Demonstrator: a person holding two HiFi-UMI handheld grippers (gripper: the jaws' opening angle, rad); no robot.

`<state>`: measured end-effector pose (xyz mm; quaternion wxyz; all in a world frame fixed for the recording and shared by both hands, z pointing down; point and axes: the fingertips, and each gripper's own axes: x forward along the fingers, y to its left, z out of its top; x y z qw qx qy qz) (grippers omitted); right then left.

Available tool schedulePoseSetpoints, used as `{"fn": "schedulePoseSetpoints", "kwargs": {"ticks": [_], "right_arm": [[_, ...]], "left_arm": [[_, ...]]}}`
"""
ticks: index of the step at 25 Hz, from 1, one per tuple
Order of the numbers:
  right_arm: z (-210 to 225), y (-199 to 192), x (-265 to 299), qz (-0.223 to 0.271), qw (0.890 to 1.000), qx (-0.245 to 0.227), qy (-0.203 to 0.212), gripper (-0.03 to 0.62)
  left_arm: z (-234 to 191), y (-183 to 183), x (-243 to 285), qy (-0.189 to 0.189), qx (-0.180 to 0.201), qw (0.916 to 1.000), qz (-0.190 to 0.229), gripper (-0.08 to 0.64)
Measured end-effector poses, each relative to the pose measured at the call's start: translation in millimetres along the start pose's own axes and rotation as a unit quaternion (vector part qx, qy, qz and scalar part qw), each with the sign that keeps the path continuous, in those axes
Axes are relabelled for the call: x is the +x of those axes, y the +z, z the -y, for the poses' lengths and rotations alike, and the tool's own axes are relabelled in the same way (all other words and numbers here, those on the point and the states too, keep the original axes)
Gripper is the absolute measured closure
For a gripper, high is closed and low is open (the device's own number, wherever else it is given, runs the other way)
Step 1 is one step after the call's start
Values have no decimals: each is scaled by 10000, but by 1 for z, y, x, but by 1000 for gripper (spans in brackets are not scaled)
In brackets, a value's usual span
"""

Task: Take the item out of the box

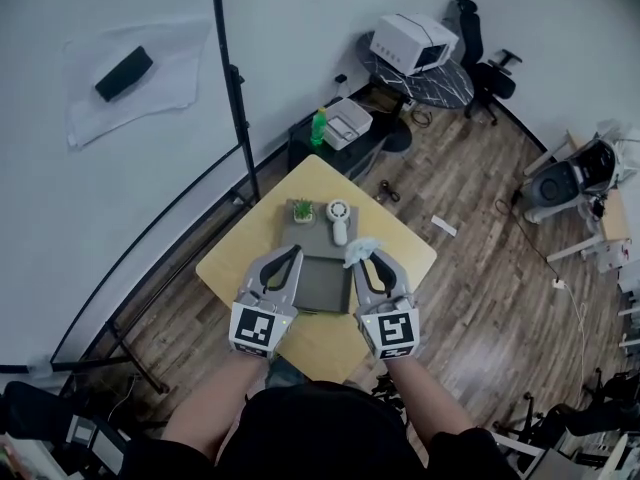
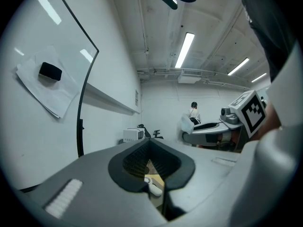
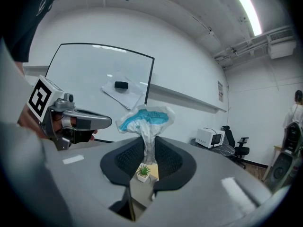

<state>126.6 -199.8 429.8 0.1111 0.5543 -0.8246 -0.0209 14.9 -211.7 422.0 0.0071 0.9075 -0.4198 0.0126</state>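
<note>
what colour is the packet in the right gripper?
White crinkly packet with a blue patch; clearest in the right gripper view.

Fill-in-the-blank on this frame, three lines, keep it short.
1. The right tongs grip a white-and-____ packet.
2. The little pot holds a ____ plant.
3. The box rests on the ____.
Missing: blue; green; table.

We are in an office-like lab: a whiteboard (image 1: 120, 198) at ten o'clock, a swivel chair (image 1: 487, 68) and round table (image 1: 440, 83) at one o'clock, wood flooring (image 1: 470, 218), and ceiling strip lights (image 2: 184, 48).
</note>
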Motion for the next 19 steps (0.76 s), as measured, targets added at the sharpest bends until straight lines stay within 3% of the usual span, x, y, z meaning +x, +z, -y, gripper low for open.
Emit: {"fn": "schedulePoseSetpoints", "kwargs": {"ticks": [19], "right_arm": [[2,-1,0,61,10000,50,-59,518]], "left_arm": [[-3,-2,1,32,27,10000,-64,560]]}}
